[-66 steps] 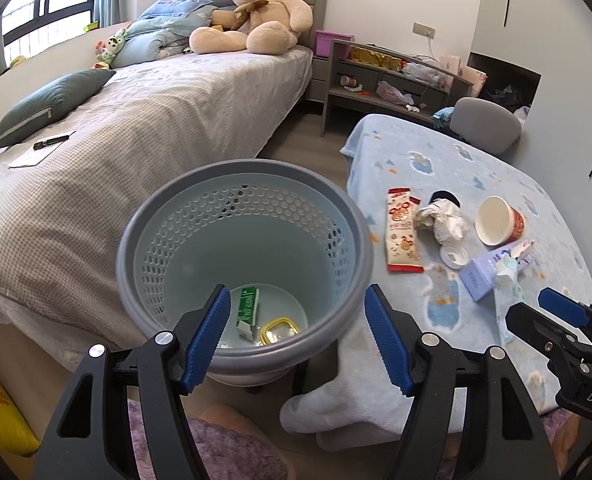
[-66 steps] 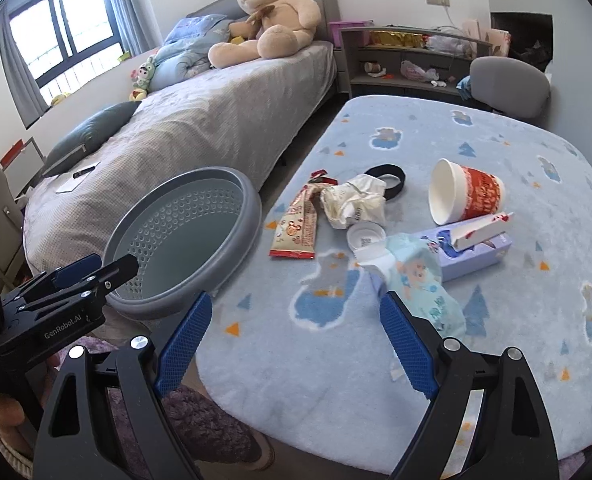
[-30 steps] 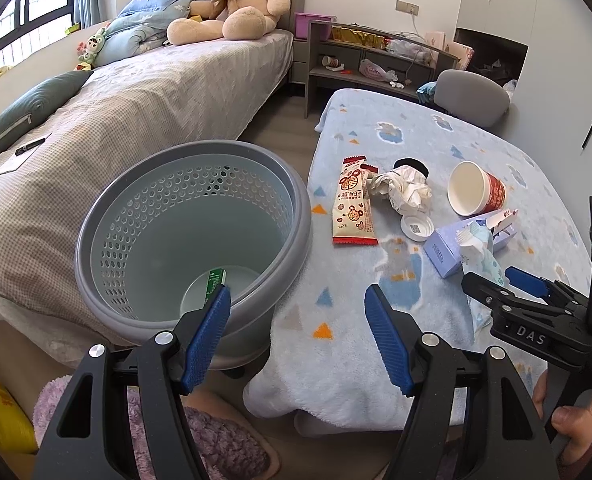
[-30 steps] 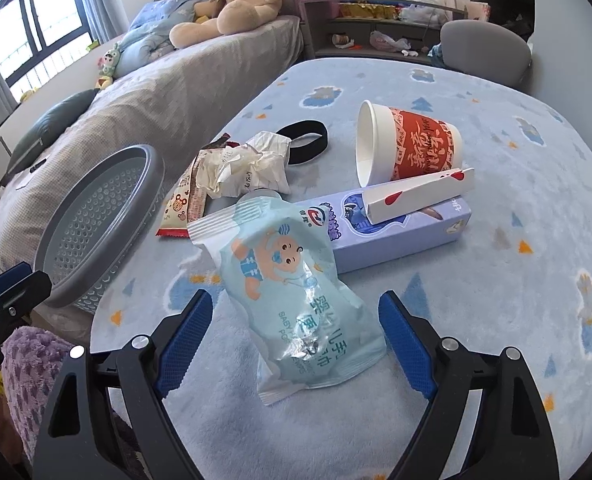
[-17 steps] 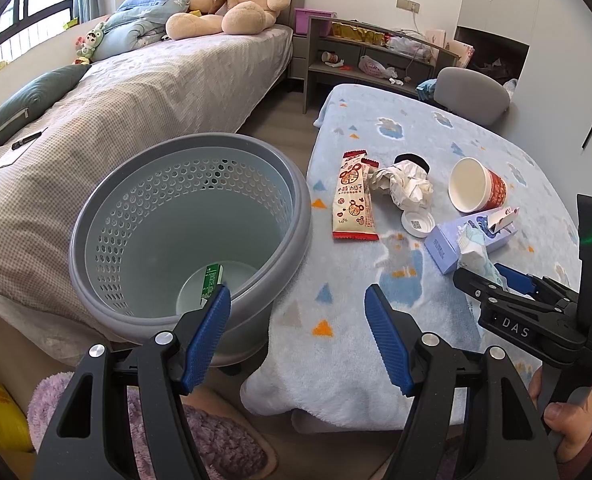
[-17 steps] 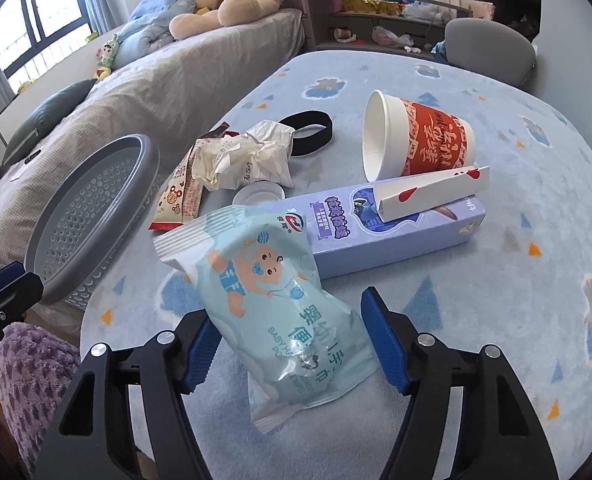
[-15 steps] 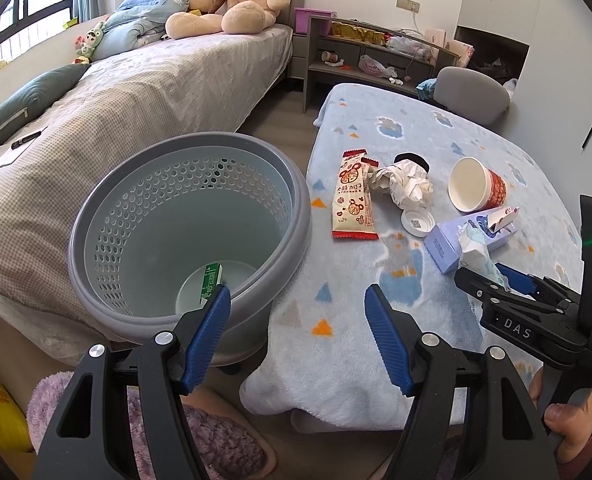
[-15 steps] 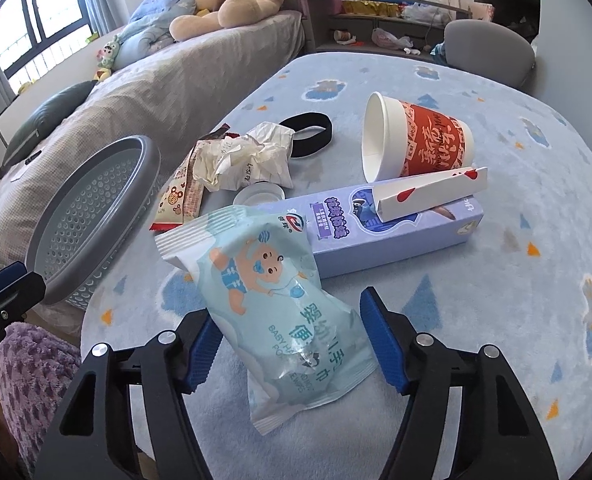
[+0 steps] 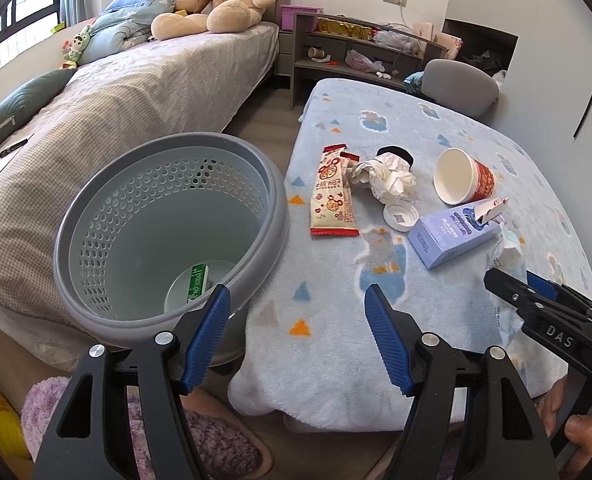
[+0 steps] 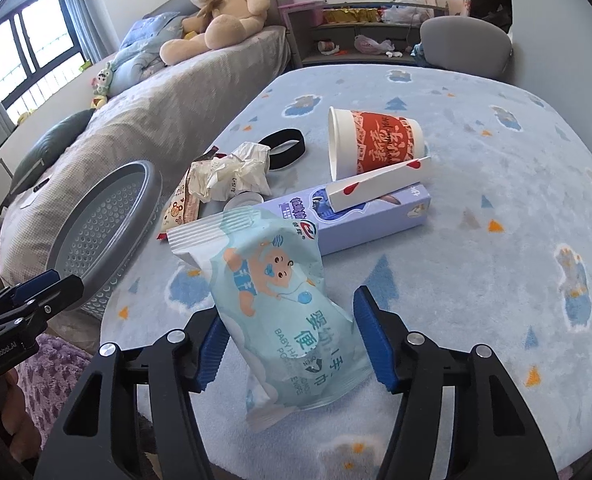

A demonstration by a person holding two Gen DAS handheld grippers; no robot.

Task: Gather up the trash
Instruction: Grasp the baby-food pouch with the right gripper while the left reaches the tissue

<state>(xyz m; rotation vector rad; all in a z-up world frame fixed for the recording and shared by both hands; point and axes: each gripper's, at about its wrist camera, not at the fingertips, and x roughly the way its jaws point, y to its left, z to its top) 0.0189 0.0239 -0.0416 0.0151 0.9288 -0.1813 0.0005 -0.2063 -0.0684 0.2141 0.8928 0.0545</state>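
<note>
My right gripper (image 10: pixel 292 320) has its jaws around a light-blue baby-wipes pack (image 10: pixel 280 292) on the blue blanket-covered table (image 10: pixel 516 240); they touch its sides and are narrowing. My left gripper (image 9: pixel 296 324) is open and empty, over the table's near edge beside the grey perforated bin (image 9: pixel 168 228). The bin holds a green packet (image 9: pixel 197 282). On the table lie a snack wrapper (image 9: pixel 332 198), crumpled paper (image 9: pixel 388 176), a white lid (image 9: pixel 400 213), a red paper cup (image 10: pixel 372 142) on its side, a purple box (image 10: pixel 368 212) and a black band (image 10: pixel 286 148).
A bed (image 9: pixel 116 92) with a teddy bear (image 9: pixel 216 2) runs along the left behind the bin. A grey chair (image 9: pixel 460 80) and a low shelf (image 9: pixel 356 40) stand beyond the table. A purple slipper (image 9: pixel 216 444) lies on the floor below.
My right gripper moved forward over the wipes pack and its jaws narrowed onto it. My left gripper swung from above the bin toward the table edge, then held still.
</note>
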